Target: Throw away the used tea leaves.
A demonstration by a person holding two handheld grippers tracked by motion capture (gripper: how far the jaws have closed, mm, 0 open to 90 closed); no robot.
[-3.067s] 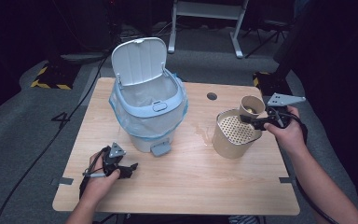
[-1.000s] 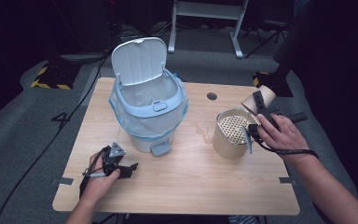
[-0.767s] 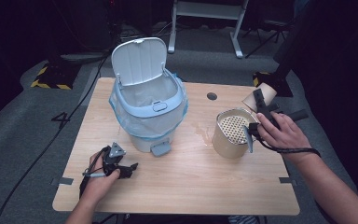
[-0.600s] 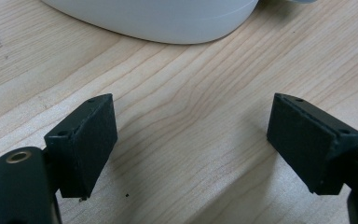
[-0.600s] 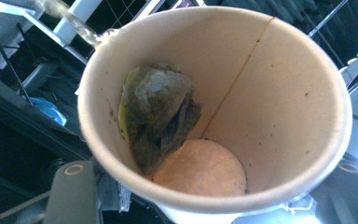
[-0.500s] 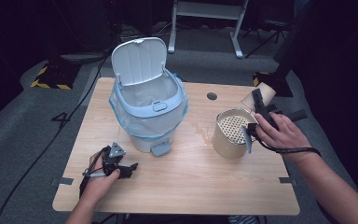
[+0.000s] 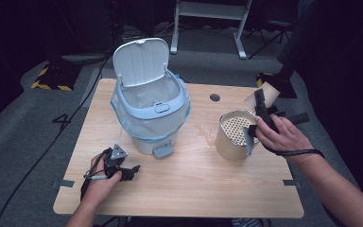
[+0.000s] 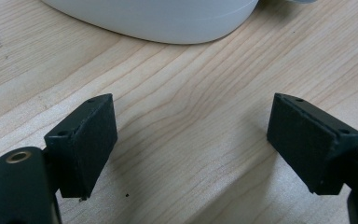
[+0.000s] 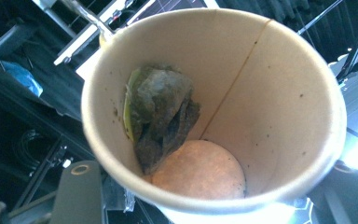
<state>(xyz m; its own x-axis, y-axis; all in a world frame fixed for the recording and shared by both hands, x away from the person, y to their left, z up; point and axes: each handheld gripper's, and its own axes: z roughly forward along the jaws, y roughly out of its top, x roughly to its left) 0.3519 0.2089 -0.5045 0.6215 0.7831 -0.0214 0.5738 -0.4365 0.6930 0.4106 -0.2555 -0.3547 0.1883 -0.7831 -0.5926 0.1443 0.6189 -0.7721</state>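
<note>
Since the cup is plain thin paper, it should be light and easy to crush, so a grip on its wall needs to be gentle, and the seam running down the inside marks the stiffer line to press against. The right gripper has just been closing its jaws, and they now pinch the cup near its rim and hold it tilted above the far right part of the table, just behind the strainer. Stuck to the cup's inner wall is a wet, dark teabag, soft and limp, which looks likely to cling unless the cup is tipped well over or shaken. A little damp residue speckles the wall, so the paper may be softened there. The strainer is a tan cylinder with a perforated top and looks stiffer. The bin stands at mid-table with its lid up and a liner inside. The left gripper rests on the table near the bin's foot, jaws wide apart with nothing between them. No brand, label or writing can be read on the cup, strainer or bin
</note>
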